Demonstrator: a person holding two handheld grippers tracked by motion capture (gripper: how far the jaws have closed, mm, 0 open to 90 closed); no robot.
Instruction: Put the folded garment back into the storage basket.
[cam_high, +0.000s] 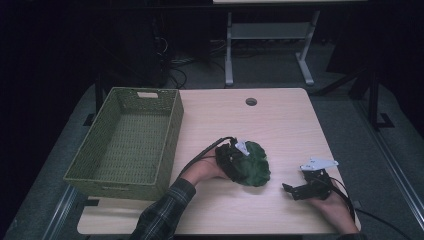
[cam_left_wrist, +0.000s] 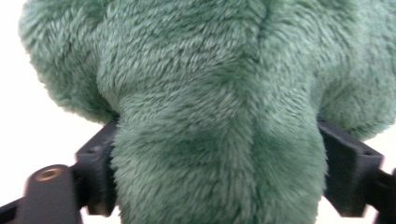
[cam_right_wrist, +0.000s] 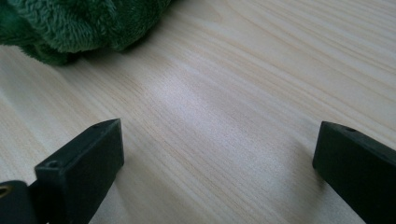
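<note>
Fingers (cam_left_wrist: 98, 172) of the left gripper (cam_high: 239, 159) stand on either side of a green plush toy (cam_left_wrist: 210, 116), and in the left gripper view the fur bulges between them and touches both inner faces, so they are clamped on it across a wide span; how firm the hold is I cannot tell. Over on the near right of the tabletop (cam_high: 280, 125), the right gripper (cam_high: 295, 191) rests low with its fingers (cam_right_wrist: 79, 163) spread wide and nothing but bare wood between them; the plush toy shows at the upper left corner of the right gripper view, well apart from those fingers.

From the high view, the plush toy (cam_high: 255, 164) lies on the tabletop near the middle of the near half, under and just past the left gripper, which comes in from the person's sleeve (cam_high: 162, 212) at the bottom edge. Farther off and to the left sits a green woven basket (cam_high: 167, 135), with no contents that I can make out, its right wall near the toy but not touching it.

My reading is that the step in hand is the grasp itself, with the basket the likely goal. Next, the left hand would need to lift the soft toy clear of the tabletop, carry it left over the basket's right wall, and only then let go; a loose pinch on fur could slip.
</note>
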